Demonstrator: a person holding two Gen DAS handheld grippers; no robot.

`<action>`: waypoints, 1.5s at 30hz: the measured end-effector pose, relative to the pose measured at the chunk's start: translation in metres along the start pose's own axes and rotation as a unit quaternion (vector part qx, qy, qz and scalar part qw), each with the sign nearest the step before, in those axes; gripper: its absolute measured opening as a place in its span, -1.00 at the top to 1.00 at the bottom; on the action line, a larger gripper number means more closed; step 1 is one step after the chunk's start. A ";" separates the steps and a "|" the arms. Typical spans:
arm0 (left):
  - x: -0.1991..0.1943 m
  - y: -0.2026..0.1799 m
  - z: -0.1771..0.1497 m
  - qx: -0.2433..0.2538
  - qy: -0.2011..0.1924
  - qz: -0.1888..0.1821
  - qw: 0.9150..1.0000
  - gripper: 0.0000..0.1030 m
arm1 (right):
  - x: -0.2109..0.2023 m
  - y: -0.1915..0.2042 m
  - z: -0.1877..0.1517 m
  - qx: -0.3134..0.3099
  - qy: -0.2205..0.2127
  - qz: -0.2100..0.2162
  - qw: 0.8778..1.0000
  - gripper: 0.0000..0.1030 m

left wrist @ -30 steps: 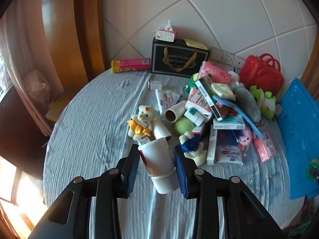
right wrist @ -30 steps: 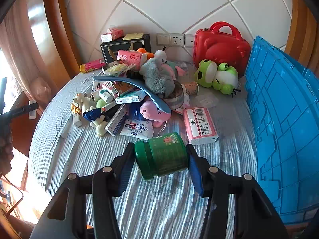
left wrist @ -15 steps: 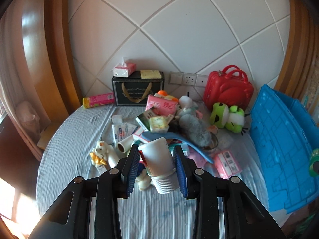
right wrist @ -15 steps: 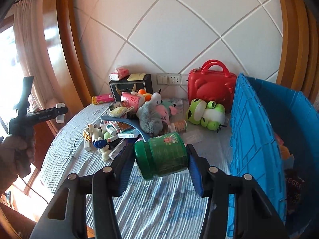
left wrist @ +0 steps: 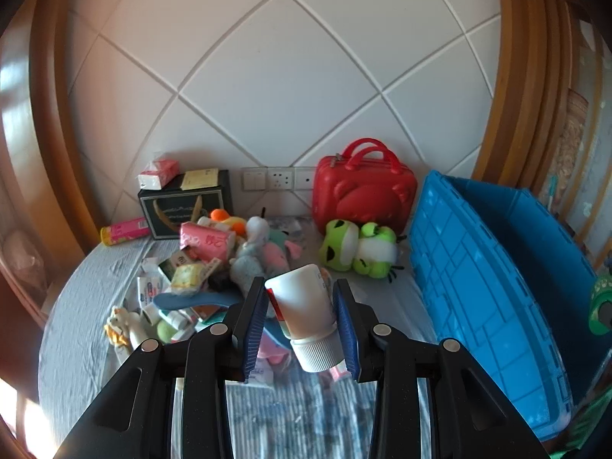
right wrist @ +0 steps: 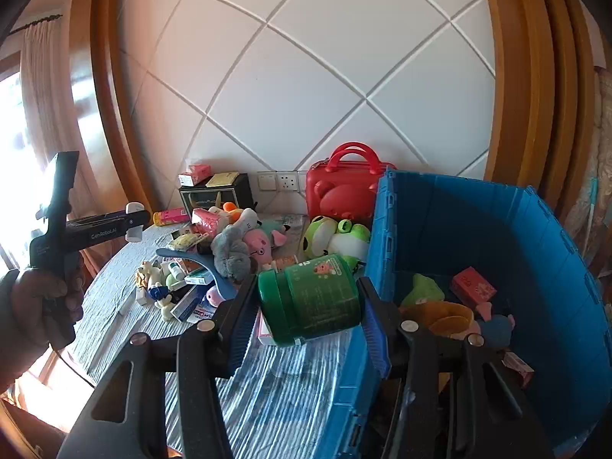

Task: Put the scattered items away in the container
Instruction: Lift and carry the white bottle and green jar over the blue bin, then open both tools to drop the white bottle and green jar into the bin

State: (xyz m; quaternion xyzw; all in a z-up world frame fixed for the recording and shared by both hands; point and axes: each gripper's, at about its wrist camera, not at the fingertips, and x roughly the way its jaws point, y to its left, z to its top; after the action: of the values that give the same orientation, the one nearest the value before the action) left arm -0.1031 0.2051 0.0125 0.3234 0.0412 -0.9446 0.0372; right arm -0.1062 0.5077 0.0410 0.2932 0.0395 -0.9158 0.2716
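Note:
My left gripper [left wrist: 302,306] is shut on a white tube with a ribbed cap [left wrist: 306,313], held high above the table. It also shows from the side in the right wrist view [right wrist: 132,222]. My right gripper [right wrist: 306,306] is shut on a green jar [right wrist: 311,298], held by the near left edge of the blue crate [right wrist: 497,229]. The crate [left wrist: 478,267] stands at the table's right and holds several items. A pile of toys and boxes [left wrist: 214,267] lies mid-table.
A red case [left wrist: 363,187] and a green frog plush [left wrist: 355,248] sit at the back by the wall. A black gift box [left wrist: 183,206] with a tissue pack stands back left. The round table has a striped cloth [right wrist: 267,390].
Both grippers have risen and swung right toward the crate, each still holding its item. The crate's inside has come into the right wrist view.

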 end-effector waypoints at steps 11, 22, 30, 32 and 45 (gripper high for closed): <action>0.018 -0.116 0.012 0.097 0.006 -0.117 0.988 0.34 | -0.044 -0.045 0.002 0.060 -0.016 -0.094 0.994 0.03; 0.017 -0.216 0.023 0.143 0.006 -0.171 0.975 0.34 | -0.048 -0.103 -0.010 0.098 0.001 -0.125 0.987 0.03; 0.031 -0.292 0.039 0.129 0.010 -0.161 0.978 0.34 | -0.039 -0.171 -0.014 0.078 0.029 -0.102 0.991 0.03; 0.033 -0.309 0.041 0.128 0.010 -0.157 0.979 0.34 | -0.036 -0.188 -0.015 0.075 0.033 -0.094 0.992 0.03; 0.056 -0.399 0.062 0.138 0.017 -0.155 0.978 0.34 | -0.031 -0.263 -0.022 0.074 0.052 -0.074 0.993 0.03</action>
State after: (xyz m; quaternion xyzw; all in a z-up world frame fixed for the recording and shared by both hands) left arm -0.2234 0.5933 0.0484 0.3314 -0.0398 -0.9298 -0.1553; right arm -0.2108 0.7505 0.0169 0.3560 0.0070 -0.9174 0.1780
